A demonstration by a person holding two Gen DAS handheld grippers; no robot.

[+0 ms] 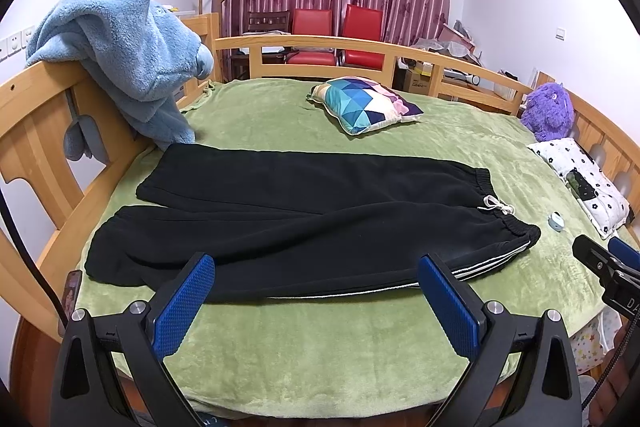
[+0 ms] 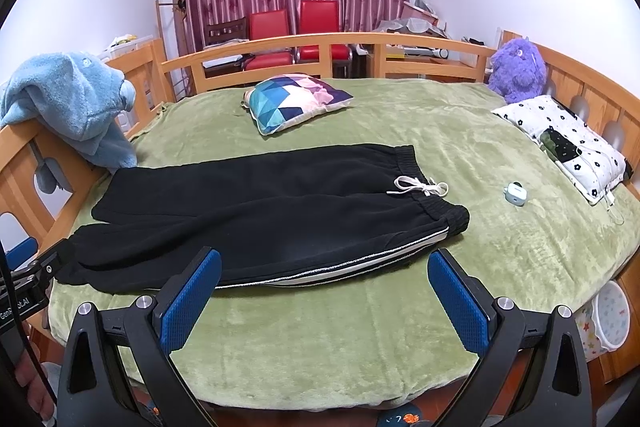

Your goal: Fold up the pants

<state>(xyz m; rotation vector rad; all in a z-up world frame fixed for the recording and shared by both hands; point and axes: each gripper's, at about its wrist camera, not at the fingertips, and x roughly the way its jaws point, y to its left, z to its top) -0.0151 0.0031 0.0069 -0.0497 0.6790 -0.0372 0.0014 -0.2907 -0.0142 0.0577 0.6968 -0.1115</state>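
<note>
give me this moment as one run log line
stage: pre-grasp | pants: flat, unfolded on bed | left gripper: open, empty | right gripper: open, empty

One pants (image 1: 304,223) at centre. Two pillows: one (image 1: 364,105) at twelve o'clock, one (image 1: 588,179) at three. Two red chairs (image 1: 336,35) at twelve. One purple plush (image 1: 548,111) at two.

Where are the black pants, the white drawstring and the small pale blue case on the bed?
black pants (image 2: 256,211): right wrist view, middle of the legs.
white drawstring (image 2: 418,185): right wrist view, its knot.
small pale blue case (image 2: 515,193): right wrist view, its body.
</note>
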